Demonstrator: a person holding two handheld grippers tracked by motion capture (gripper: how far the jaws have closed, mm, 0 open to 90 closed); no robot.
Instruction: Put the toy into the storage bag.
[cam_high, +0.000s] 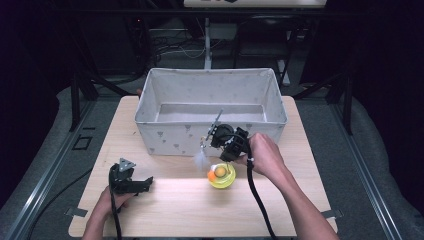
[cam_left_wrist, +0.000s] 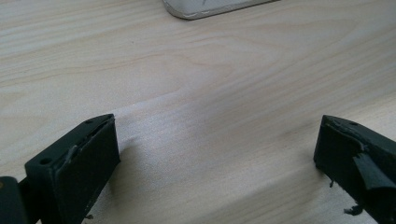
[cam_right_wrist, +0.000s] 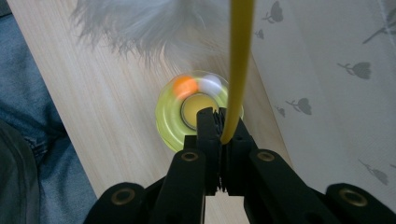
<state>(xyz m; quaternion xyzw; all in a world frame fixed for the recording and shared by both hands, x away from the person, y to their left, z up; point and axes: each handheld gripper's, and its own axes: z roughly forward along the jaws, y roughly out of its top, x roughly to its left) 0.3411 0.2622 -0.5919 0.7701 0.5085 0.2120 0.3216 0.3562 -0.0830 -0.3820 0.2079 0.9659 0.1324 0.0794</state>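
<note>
- The thin yellow wand (cam_right_wrist: 240, 56) with a white feather tuft (cam_right_wrist: 144, 23) is what we see pinched between the closed jaws of the right gripper (cam_right_wrist: 220, 126), above the round yellow-green toy base (cam_high: 222, 176) on the pale wooden table (cam_high: 170, 205).
- The wand's upper end is cut off in the right gripper view.
- The orange and white balls (cam_right_wrist: 196, 85) on the base are blurred.
- Our left gripper (cam_left_wrist: 215, 154) rests with jaws wide apart over bare wood.
- The grey patterned fabric bin (cam_high: 210, 90) stands behind.
</note>
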